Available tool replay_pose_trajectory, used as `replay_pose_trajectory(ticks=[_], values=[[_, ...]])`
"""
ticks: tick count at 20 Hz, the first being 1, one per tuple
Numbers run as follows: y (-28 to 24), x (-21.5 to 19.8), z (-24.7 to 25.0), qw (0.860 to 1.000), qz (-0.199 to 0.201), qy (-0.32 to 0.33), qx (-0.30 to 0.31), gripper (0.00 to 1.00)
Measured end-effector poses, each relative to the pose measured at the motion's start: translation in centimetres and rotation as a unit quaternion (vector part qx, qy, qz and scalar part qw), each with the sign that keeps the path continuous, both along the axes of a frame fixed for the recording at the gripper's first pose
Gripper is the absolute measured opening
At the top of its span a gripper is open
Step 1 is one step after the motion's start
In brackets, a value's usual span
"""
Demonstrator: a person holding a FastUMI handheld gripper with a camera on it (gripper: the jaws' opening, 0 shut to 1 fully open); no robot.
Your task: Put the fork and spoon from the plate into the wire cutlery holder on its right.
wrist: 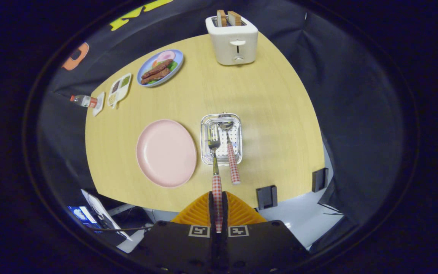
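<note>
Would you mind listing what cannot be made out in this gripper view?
- Fork: the end of its checked handle is hidden between the fingers of the tongs, shut on it.
- Whether the fork's tines touch the bottom of the wire cutlery holder: the overhead angle does not tell.
- Sectioned dish: contents too small.
- Screen: cut off by the table edge.

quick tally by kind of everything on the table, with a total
plates: 2, an empty pink plate and a blue plate of food
cutlery: 2, a spoon resting in the wire holder and a fork held in the shut claw
wire holder: 1
toaster: 1
divided condiment dish: 1
bottle: 1
total: 8
</note>
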State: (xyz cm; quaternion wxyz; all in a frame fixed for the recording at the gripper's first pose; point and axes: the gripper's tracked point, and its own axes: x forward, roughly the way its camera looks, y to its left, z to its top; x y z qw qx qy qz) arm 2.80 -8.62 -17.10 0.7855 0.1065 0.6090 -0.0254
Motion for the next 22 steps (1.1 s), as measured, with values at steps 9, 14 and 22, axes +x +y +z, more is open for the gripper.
replay_pose_trajectory(ticks=[9,14,22], values=[[-0.1,1.6,-1.6,0.997,-0.020,0.067,0.014,0.02],[0.0,2.5,-1.6,0.997,-0.023,0.077,0.007,0.03],[0.7,3.7,-1.9,0.995,-0.034,0.093,0.010,0.06]])
